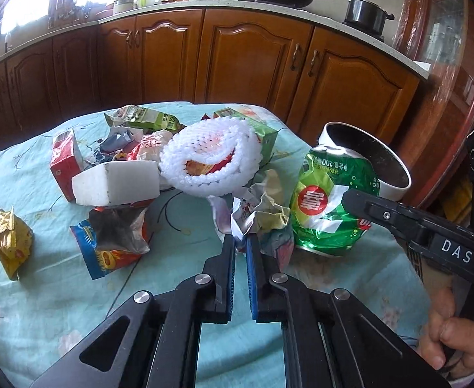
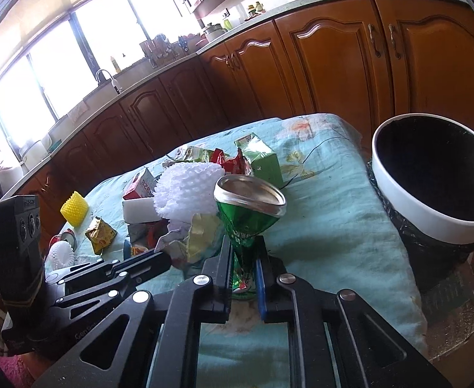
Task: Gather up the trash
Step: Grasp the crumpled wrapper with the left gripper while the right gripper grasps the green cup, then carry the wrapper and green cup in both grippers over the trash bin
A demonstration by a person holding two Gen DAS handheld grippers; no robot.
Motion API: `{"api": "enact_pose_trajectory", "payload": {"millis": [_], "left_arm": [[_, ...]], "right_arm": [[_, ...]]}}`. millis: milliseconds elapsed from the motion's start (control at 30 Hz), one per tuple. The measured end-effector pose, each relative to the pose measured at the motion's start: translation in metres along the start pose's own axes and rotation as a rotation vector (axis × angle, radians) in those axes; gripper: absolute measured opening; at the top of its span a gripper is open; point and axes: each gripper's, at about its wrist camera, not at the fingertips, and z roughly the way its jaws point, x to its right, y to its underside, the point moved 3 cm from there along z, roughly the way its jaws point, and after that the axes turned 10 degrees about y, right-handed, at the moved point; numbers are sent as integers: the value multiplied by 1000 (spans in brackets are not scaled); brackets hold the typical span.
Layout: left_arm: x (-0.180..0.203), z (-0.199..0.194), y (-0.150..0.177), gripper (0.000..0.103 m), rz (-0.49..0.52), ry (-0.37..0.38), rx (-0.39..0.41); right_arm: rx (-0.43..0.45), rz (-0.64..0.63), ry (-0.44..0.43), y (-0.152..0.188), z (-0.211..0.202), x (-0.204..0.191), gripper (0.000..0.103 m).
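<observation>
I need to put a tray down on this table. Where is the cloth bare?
Bare cloth lies between the green can and the white-rimmed bin. More lies along the near edge, before the blue snack wrapper. The middle is crowded: foam net, white block, cartons, crumpled paper.

**Trash spread over the table, bin at the right edge**

The pale blue cloth-covered table (image 1: 36, 307) carries a heap of litter near its middle. A white knobbly foam net sleeve (image 1: 209, 158) lies on top of the heap, with a white foam block (image 1: 117, 182) just left of it and a red and white carton (image 1: 65, 161) further left. A green carton (image 1: 262, 135) lies behind the net, toward the far edge. A yellow crumpled wrapper (image 1: 8, 242) sits apart, near the left edge. A crumpled paper wad (image 1: 259, 213) lies before the net, beside a crushed green drink can (image 1: 330, 207) on its right. A white-rimmed round waste bin (image 2: 431, 226) stands off the right edge.
</observation>
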Motion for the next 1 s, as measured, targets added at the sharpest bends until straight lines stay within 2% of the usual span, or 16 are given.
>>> {"api": "enact_pose_trajectory", "payload": {"millis": [233,533,1000], "left_arm": [[21,-12,9,4,56,38,13],[43,-22,0,3,99,96,36],[81,17,-34,3,166,143,34]], "right_arm": [[22,50,2,7,-22,20,11],[77,110,32,6,-54,49,11],[148,176,154,-14,-77,117,11]]}}
